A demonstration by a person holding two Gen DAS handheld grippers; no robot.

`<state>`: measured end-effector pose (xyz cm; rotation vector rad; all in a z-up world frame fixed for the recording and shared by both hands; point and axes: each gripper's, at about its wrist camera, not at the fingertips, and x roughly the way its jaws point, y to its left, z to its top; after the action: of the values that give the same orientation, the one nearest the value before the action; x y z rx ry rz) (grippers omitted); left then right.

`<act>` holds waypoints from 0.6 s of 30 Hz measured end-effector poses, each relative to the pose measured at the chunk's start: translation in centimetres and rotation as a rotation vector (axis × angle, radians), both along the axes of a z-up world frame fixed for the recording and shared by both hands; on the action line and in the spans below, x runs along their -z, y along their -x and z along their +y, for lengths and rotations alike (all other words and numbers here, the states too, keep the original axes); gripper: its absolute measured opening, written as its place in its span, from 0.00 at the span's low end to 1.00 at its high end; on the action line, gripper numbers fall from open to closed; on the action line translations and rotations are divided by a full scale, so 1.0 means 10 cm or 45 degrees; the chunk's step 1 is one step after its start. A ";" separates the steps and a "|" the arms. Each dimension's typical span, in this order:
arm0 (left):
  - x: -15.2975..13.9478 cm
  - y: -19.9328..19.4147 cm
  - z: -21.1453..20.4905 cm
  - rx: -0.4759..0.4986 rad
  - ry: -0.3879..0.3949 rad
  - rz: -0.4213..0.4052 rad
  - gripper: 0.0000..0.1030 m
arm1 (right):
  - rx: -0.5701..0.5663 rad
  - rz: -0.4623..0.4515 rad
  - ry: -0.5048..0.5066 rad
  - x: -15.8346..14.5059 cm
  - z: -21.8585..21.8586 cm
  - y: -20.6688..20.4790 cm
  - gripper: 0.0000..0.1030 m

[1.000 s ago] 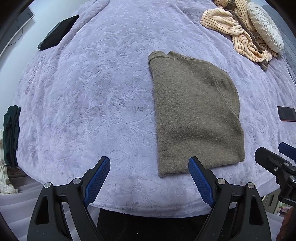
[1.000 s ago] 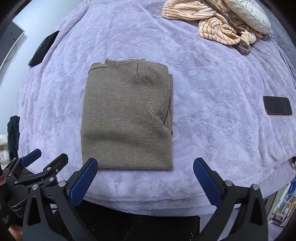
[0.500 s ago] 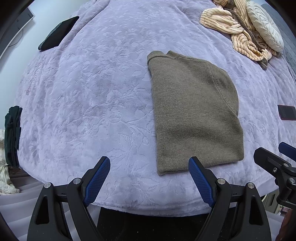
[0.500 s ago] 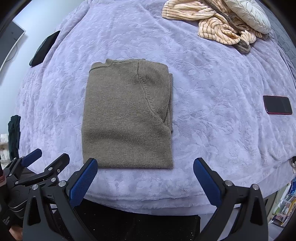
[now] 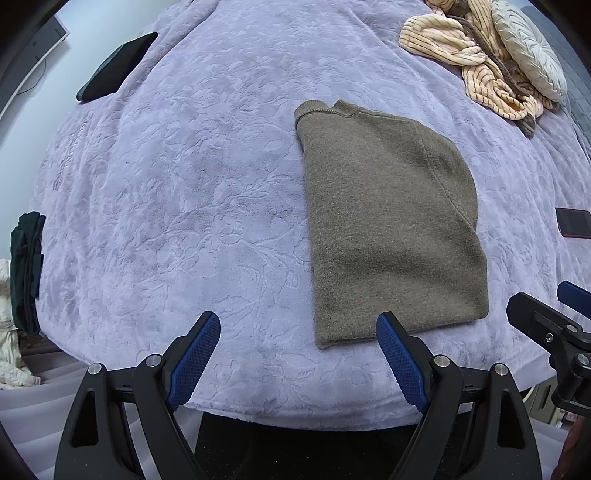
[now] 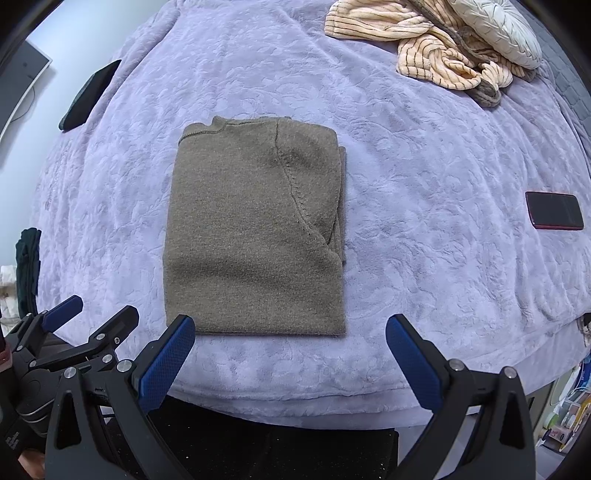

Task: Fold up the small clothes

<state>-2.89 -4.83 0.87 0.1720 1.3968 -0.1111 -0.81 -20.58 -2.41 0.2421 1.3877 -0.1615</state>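
Both claws are spread wide and hold nothing. Left claw (image 5: 298, 350) sits at the bottom of its frame, its right blue finger (image 5: 400, 360) just at the near edge of the olive sweater (image 5: 391, 229), and I cannot tell if it touches the cloth. Right claw (image 6: 290, 356) is at the bottom of its own frame, with its left finger (image 6: 166, 360) just beside the sweater's near left corner.

Compared with one second ago, very little has changed. In the left view the sweater has slid slightly up in the frame, and the near edge of the bed (image 5: 184, 221) shows a little more, so I think I have pulled both claws back a small way. The sweater itself has kept its shape: a neat rectangle, the sleeve tucked under on its right side, lying in the middle of the lilac bedcover.

For the task, I judge that this garment is folded, or needs only one more fold from the near hem to the collar. The striped peach garment (image 6: 436, 59) in the upper right, beside the round cushion (image 6: 495, 26), looks not yet folded. A red phone (image 6: 554, 210) lies at the right.
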 end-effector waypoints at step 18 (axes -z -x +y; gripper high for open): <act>0.02 -0.03 0.03 0.018 -0.010 0.005 0.85 | 0.002 0.002 0.000 0.01 0.01 -0.01 1.00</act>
<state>-2.60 -4.56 0.68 0.1884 1.4006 -0.1179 -0.72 -20.44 -2.48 0.2426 1.3895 -0.1630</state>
